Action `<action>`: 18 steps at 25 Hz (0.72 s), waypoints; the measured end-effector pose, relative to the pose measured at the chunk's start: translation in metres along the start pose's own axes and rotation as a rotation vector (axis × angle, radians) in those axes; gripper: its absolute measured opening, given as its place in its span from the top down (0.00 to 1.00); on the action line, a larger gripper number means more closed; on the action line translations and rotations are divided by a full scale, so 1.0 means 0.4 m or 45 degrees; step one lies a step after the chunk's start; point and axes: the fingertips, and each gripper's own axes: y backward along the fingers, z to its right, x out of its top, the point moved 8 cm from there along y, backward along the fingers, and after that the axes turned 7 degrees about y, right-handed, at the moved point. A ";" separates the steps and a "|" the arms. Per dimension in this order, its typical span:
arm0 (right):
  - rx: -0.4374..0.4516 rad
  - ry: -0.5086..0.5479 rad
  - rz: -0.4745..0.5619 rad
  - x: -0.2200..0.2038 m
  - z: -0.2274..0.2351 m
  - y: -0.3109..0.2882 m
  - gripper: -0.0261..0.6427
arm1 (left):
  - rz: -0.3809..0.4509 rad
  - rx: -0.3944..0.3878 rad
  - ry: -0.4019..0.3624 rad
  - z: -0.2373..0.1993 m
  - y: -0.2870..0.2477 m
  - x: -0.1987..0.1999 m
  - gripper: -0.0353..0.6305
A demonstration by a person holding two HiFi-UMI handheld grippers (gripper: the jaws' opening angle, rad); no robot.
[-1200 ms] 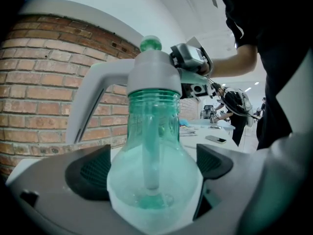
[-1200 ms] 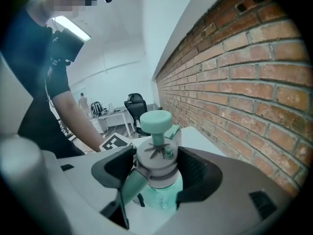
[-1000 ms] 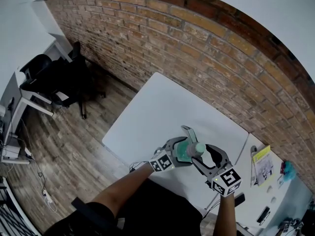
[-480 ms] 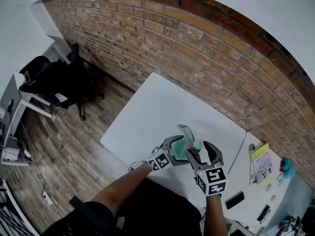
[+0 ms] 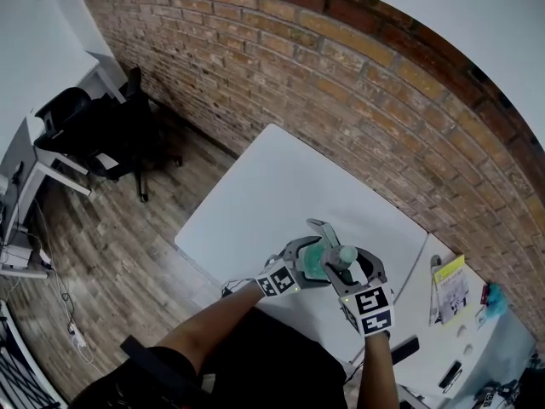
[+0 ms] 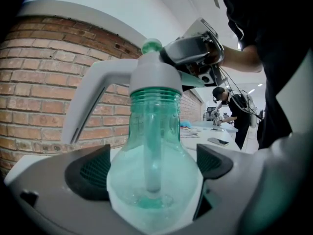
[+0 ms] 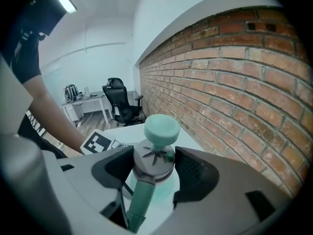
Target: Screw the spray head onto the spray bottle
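Observation:
A teal see-through spray bottle (image 6: 154, 170) stands upright on the white table (image 5: 272, 186). My left gripper (image 6: 151, 168) is shut on its round belly, one dark pad (image 6: 88, 173) on each side. The grey spray head (image 6: 151, 77) with a green knob (image 7: 161, 127) sits on the bottle's neck, and its lever (image 6: 88, 106) points off to the left. My right gripper (image 7: 154, 165) is shut on the spray head's cap (image 7: 152, 161) from above. In the head view both grippers meet at the bottle (image 5: 317, 264) near the table's front edge, the left gripper (image 5: 308, 258) beside the right gripper (image 5: 345, 268).
A brick wall (image 5: 341, 83) runs along the table's far side. To the right stands a second table with a yellow booklet (image 5: 451, 286) and a dark phone (image 5: 404, 348). A black office chair (image 5: 94, 139) stands on the wooden floor at left. A person (image 6: 222, 99) works in the background.
My right gripper has swung around the spray head toward my body, its marker cube moving left. The left gripper and the bottle have stayed in place.

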 end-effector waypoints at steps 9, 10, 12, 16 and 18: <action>0.274 0.118 0.087 -0.020 0.037 -0.009 0.56 | 0.009 -0.021 0.003 -0.004 0.001 -0.001 0.13; 0.311 0.123 0.097 -0.021 0.041 -0.011 0.56 | 0.006 -0.019 0.007 -0.004 0.001 -0.004 0.13; 0.377 0.127 0.119 -0.023 0.049 -0.017 0.56 | -0.003 -0.016 0.019 -0.005 0.003 -0.012 0.13; 0.474 0.168 0.173 -0.030 0.062 -0.022 0.56 | -0.008 -0.010 0.033 -0.005 0.000 -0.025 0.13; 0.509 0.212 0.179 -0.033 0.064 -0.024 0.56 | -0.006 -0.012 0.029 -0.004 0.000 -0.023 0.13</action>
